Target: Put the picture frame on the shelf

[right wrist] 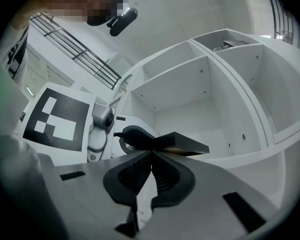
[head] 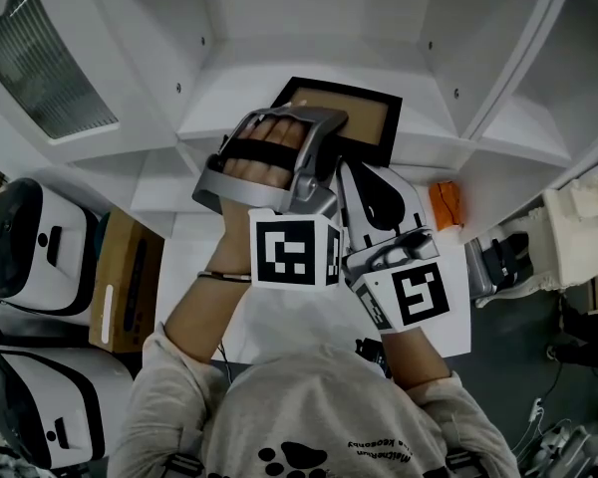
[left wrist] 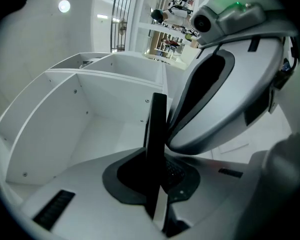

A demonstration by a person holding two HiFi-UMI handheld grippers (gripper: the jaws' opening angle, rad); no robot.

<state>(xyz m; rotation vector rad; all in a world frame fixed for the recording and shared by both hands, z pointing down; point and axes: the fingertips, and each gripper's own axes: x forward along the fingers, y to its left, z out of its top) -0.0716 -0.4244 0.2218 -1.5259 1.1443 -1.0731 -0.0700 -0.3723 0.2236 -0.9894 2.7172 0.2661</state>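
Note:
The picture frame [head: 344,118], black with a brown back, hangs tilted over an open compartment of the white shelf [head: 429,142]. My left gripper [head: 319,137] is shut on the frame's near left edge. In the left gripper view the frame [left wrist: 156,129] stands edge-on as a dark bar between the pads of the left gripper [left wrist: 156,181]. My right gripper [head: 359,165] is shut on the frame's near edge beside it. In the right gripper view the frame [right wrist: 187,145] juts out from the tips of the right gripper [right wrist: 151,156], over the shelf compartment [right wrist: 190,116].
The shelf has several white compartments with dividers [left wrist: 80,84]. At the left stand white headset-like devices [head: 20,252] and a brown box [head: 125,282]. An orange object [head: 446,205] lies to the right, with clutter [head: 578,227] past the shelf's right side.

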